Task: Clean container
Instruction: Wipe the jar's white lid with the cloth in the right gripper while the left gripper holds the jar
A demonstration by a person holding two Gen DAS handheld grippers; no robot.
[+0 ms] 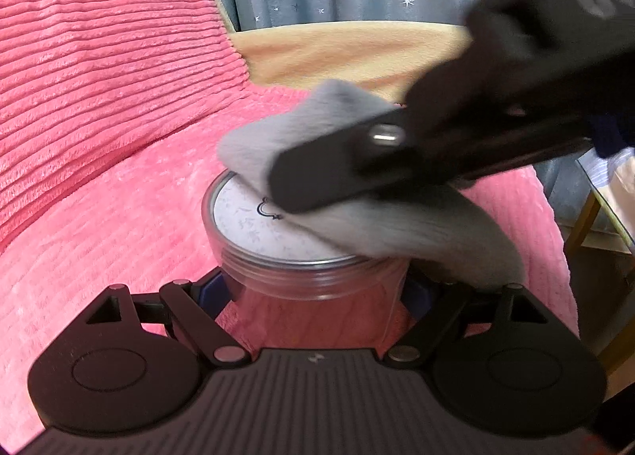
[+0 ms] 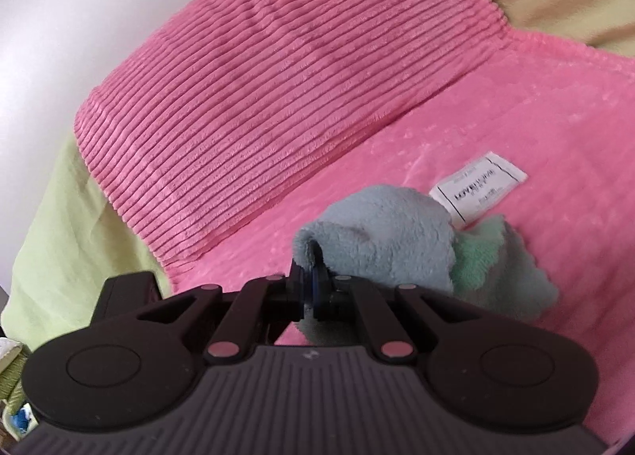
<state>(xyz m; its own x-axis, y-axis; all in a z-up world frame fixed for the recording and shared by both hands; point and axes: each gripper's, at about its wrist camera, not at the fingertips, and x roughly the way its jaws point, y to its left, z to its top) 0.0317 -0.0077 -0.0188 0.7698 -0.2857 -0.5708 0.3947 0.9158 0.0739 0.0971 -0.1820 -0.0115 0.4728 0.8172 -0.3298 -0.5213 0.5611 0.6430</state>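
Clear container — clamped upright between the left gripper jaws, above the pink blanket. Grey cloth — pinched in the right gripper, pressed on the white lid. Wiping is judged under way; further strokes across lid and wall are called for.

**My two grippers, as I see them**

My left gripper is matte black, with a ribbed grey-black base plate; two round discs sit at the sides; silver-pink rivets join the linkage bars; blue pads line the fingers; my right gripper has the same build, same rivets, same blue pads.
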